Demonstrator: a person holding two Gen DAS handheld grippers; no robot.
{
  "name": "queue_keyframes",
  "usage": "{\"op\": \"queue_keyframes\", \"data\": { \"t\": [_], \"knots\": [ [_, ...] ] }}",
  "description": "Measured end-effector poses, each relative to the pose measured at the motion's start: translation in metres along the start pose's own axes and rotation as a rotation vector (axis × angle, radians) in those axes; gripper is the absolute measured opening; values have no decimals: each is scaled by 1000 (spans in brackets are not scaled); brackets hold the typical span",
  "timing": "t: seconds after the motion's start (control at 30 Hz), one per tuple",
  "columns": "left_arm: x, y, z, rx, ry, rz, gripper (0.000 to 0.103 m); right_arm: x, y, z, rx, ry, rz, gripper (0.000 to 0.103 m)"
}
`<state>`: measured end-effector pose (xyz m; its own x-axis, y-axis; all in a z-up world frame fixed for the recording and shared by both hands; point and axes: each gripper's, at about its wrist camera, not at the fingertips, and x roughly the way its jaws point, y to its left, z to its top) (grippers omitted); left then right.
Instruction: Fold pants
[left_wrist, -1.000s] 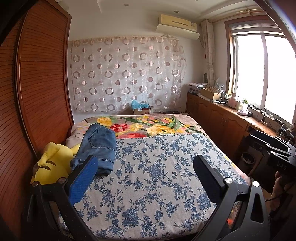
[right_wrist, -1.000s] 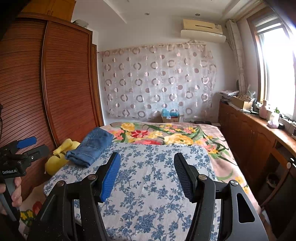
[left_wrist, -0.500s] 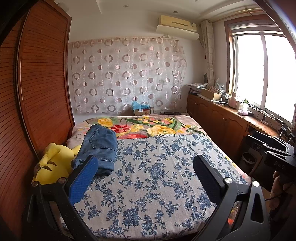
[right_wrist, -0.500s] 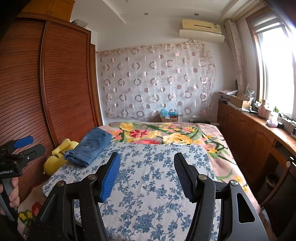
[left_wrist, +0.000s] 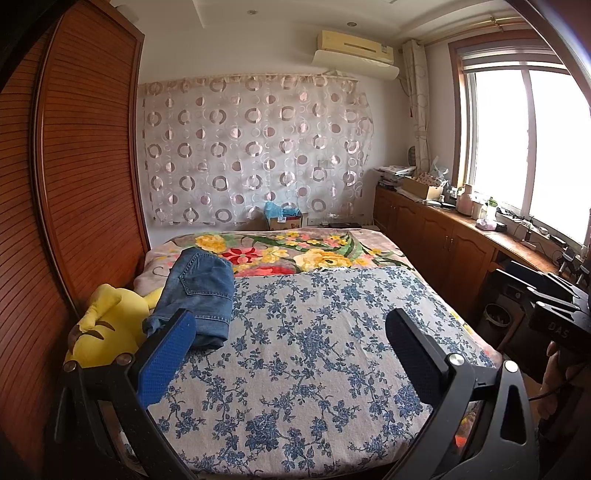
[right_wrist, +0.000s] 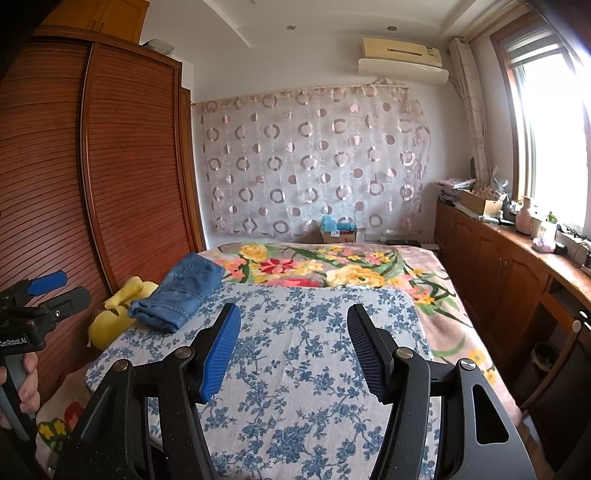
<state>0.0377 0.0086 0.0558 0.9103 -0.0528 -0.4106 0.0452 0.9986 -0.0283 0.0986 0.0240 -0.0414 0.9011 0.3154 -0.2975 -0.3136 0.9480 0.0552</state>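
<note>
Folded blue denim pants (left_wrist: 201, 291) lie at the left side of the bed on the blue-flowered sheet (left_wrist: 314, 350), partly over a yellow plush toy (left_wrist: 107, 325). They also show in the right wrist view (right_wrist: 184, 290). My left gripper (left_wrist: 291, 321) is open and empty, held above the near end of the bed, its left finger close in front of the pants. My right gripper (right_wrist: 293, 315) is open and empty over the middle of the sheet (right_wrist: 314, 369), well to the right of the pants.
A wooden slatted wardrobe (left_wrist: 74, 184) runs along the left of the bed. A flowered blanket (left_wrist: 295, 254) covers the far end. Wooden cabinets (left_wrist: 443, 236) with clutter stand under the window on the right. A cardboard box (left_wrist: 284, 221) sits by the curtain.
Both grippers have drawn back and risen slightly from the bed. The pants have not moved, and both grippers stay open.
</note>
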Motion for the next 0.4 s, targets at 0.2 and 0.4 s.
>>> {"op": "queue_keyframes", "data": {
  "t": [0.2, 0.4],
  "knots": [
    [0, 1, 0, 1, 1, -1, 103, 0, 0, -1, 1, 2, -1, 62],
    [0, 0, -1, 0, -1, 0, 103, -1, -1, 0, 2, 3, -1, 62]
  ]
}}
